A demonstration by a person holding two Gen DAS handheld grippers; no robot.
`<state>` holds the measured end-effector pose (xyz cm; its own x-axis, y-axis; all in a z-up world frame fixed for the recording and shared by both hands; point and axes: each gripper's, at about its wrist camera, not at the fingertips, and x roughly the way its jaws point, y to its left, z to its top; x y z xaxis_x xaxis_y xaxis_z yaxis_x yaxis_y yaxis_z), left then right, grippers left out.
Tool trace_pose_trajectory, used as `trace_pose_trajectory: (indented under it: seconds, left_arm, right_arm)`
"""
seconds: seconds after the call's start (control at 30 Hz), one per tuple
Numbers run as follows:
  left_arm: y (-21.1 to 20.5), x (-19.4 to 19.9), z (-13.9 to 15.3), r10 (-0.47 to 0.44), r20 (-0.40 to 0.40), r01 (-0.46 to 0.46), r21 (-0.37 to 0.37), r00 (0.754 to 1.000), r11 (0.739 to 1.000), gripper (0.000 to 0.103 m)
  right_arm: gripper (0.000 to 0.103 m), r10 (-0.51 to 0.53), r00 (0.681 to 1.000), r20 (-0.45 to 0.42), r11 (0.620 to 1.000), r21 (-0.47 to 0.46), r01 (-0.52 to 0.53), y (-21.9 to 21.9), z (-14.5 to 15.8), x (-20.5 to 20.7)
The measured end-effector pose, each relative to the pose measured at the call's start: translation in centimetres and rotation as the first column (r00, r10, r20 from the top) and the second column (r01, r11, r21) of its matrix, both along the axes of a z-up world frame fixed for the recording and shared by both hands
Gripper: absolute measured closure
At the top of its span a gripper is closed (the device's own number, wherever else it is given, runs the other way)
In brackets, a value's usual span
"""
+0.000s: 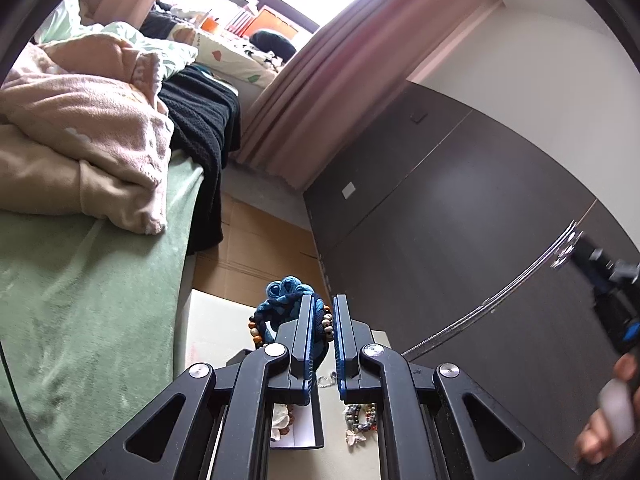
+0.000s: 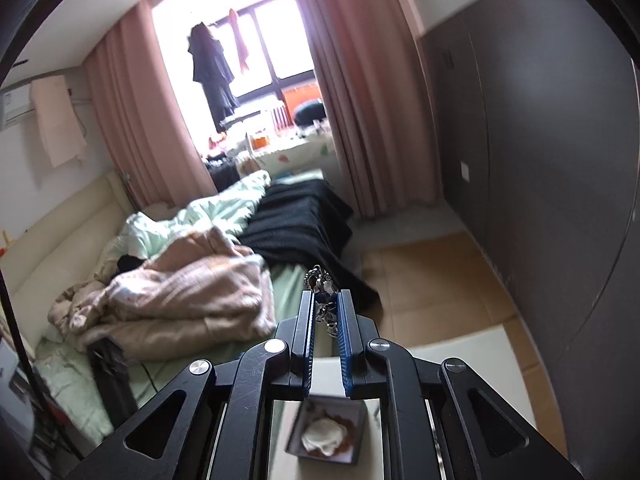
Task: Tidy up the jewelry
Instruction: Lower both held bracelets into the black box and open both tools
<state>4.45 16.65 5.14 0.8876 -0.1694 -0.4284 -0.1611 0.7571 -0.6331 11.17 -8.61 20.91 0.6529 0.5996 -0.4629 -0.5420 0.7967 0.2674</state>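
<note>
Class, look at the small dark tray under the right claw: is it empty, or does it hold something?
It holds something. In the right wrist view the dark tray contains a white piece over reddish-brown items; what they are is too blurred to tell.

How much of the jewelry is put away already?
Some looks done: beads and something white lie in the dark tray. In hand: the left tool clamps a blue knotted bracelet, and the right tool pinches a silver chain. Left: a beaded bracelet lies loose on the white table.

The beaded bracelets [image 1: 362, 414] were partly hidden behind the left gripper's [image 1: 323, 320] linkage. The box [image 2: 327, 430] contents were blurred. The right hand [image 1: 610, 412] was cut off by the frame edge.
</note>
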Motion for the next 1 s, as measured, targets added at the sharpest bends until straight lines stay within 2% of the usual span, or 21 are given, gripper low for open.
trace_pose_trajectory:
  seconds: [0.13, 0.23, 0.27, 0.4, 0.73, 0.87, 1.0]
  left_arm:
    - [0.6, -0.5, 0.1, 0.01, 0.005, -0.01, -0.006, 1.0, 1.0, 0.094]
    - [0.9, -1.0, 0.1, 0.021, 0.009, -0.021, -0.012, 1.0, 1.0, 0.094]
    - [1.1, -1.1, 0.1, 0.023, 0.009, -0.023, -0.014, 1.0, 1.0, 0.094]
    - [1.7, -1.4, 0.1, 0.038, 0.006, -0.037, -0.018, 0.999, 0.999, 0.094]
    - [1.5, -1.2, -0.1, 0.033, -0.016, -0.034, -0.007, 0.999, 0.999, 0.094]
    - [0.4, -0.3, -0.6, 0.0, -0.049, 0.001, 0.017, 0.999, 1.0, 0.094]
    - [-1.3, 0.9, -1.5, -0.044, -0.098, 0.049, 0.047, 0.994, 0.998, 0.094]
  right_arm:
    - [0.091, 0.033, 0.999, 0.032, 0.999, -0.005, -0.033, 1.7, 1.8, -0.9]
    - [0.093, 0.059, 0.998, 0.029, 0.998, -0.016, -0.059, 3.0, 1.5, -1.3]
    - [0.1, 0.07, 0.997, 0.027, 0.997, -0.021, -0.069, 3.4, 1.2, -1.4]
    - [0.1, 0.091, 0.996, 0.009, 0.995, -0.044, -0.091, 4.5, 0.0, -1.7]
    - [0.1, 0.112, 0.986, -0.126, 0.99, -0.077, -0.122, 5.1, -6.3, -0.9]
    - [0.1, 0.059, 0.979, -0.194, 0.992, -0.097, -0.079, 3.8, -9.5, 0.5]
    - [0.098, 0.019, 0.962, -0.272, 0.997, -0.064, -0.038, 1.4, -12.6, 2.1]
